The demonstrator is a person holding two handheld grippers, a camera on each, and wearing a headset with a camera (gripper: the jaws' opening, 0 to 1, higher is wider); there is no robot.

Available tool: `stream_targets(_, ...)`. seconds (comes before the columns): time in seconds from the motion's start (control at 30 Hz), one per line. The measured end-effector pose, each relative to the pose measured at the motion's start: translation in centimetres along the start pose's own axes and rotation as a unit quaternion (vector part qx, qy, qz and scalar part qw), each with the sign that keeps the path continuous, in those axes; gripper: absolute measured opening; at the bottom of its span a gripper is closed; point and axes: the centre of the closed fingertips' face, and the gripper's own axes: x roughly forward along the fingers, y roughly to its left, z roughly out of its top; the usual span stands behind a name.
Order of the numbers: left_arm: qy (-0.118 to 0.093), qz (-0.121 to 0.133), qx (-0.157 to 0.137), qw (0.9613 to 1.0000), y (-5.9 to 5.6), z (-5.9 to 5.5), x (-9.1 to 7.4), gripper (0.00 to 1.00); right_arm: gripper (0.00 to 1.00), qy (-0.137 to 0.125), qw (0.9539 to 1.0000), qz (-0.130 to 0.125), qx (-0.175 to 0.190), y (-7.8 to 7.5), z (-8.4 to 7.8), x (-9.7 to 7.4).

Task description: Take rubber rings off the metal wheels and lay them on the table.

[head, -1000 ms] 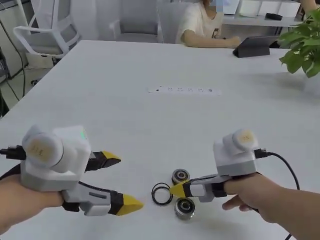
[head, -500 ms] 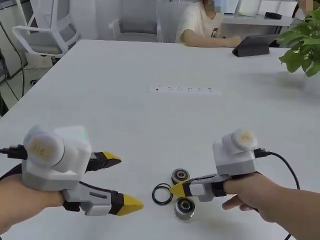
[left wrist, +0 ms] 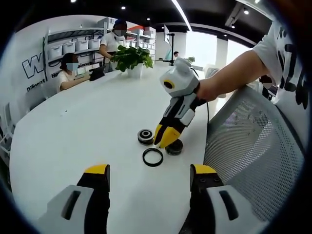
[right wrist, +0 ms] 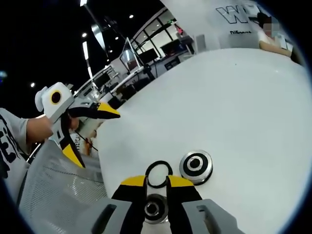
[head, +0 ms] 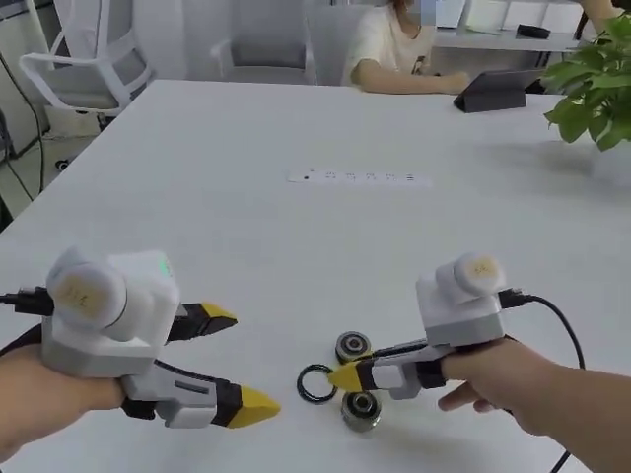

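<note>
Two metal wheels lie near the table's front edge, one farther and one nearer. A black rubber ring lies flat on the table just left of them. My right gripper hovers low between the wheels, its yellow tips a narrow gap apart, over the ring's right edge and holding nothing. In the right gripper view its own tips frame the ring, with one wheel to the right and one under the jaws. My left gripper is wide open and empty, left of the ring.
A white power strip lies mid-table. A person sits at the far edge beside a dark tablet. A green plant stands at the far right, and a cable trails from the right gripper. Bare white tabletop stretches ahead.
</note>
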Motion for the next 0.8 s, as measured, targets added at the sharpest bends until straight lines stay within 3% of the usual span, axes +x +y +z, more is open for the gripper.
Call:
stream_targets(0.27,-0.001,-0.004,0.004,1.0000,0.1,0.4,0.2,0.64,0.16,-0.023,0.9997,0.003,-0.010,0.1,1.1,-1.2)
stream_targets(0.8,-0.013,-0.006,-0.001,0.9999,1.0,2.1,1.1,0.61,0.23,-0.066,0.9967,-0.028,-0.039,-1.6,2.3,-3.6)
